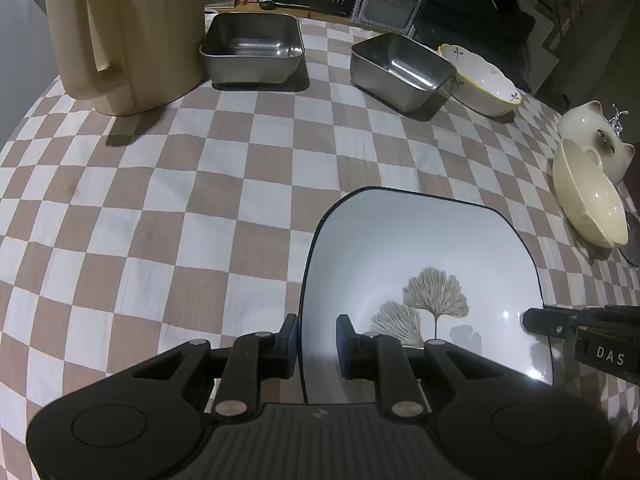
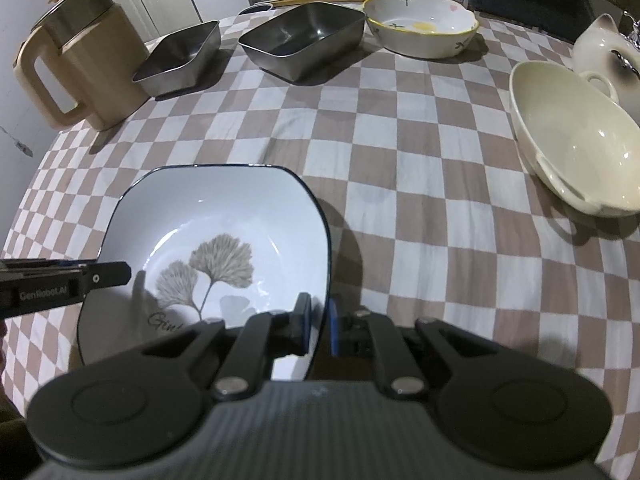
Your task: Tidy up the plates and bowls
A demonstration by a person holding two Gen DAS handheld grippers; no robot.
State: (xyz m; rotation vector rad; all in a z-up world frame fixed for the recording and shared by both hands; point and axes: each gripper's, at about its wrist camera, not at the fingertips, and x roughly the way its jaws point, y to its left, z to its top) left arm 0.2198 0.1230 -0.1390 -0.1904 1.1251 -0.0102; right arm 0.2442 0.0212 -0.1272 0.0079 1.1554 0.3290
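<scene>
Grippers flank a square ginkgo-print bowl on the checkered table: the left gripper straddles its left rim, jaws narrow, and the right gripper clamps its right rim. Two steel trays and a floral bowl sit at the table's far side.
</scene>
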